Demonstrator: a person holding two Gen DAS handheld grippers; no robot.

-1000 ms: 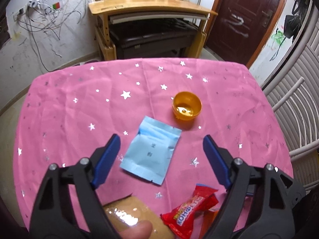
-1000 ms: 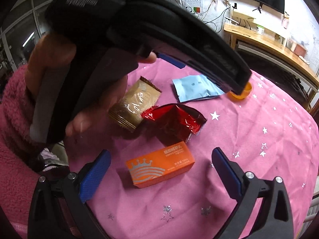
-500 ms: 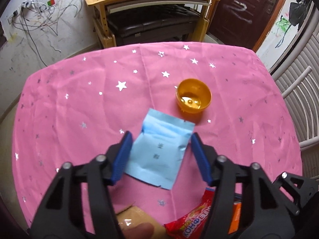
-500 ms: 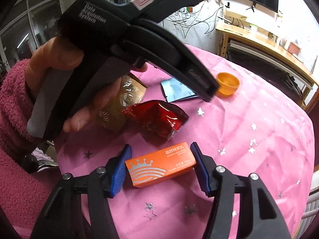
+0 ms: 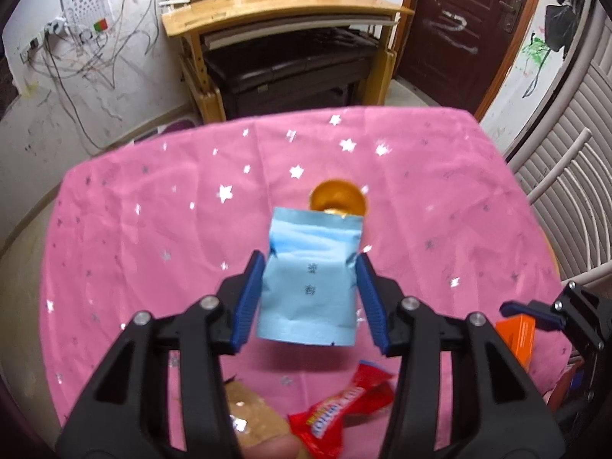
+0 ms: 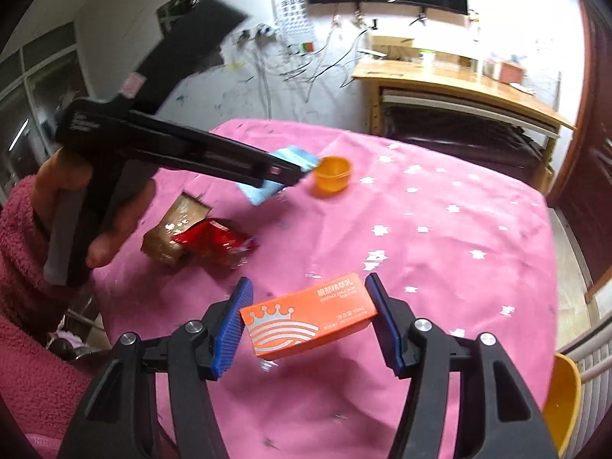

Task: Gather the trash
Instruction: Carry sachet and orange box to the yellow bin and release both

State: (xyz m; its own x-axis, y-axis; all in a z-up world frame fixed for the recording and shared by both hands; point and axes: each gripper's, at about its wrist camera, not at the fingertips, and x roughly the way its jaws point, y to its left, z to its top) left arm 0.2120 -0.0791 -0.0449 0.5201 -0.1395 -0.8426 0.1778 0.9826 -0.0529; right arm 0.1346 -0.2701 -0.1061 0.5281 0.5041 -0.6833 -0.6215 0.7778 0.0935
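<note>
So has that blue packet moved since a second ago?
Yes. The blue packet, pinched in the left tongs, is lifted off the pink cloth and now overlaps the orange cup.

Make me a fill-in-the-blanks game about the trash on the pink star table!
1. The left gripper holds a light ____ packet.
2. The right gripper holds an ____ box with a crown on it.
3. The little orange cup sits on the tablecloth, whose colour is ____.
4. The red wrapper lies beside a ____ wrapper.

Missing words: blue; orange; pink; brown
</note>
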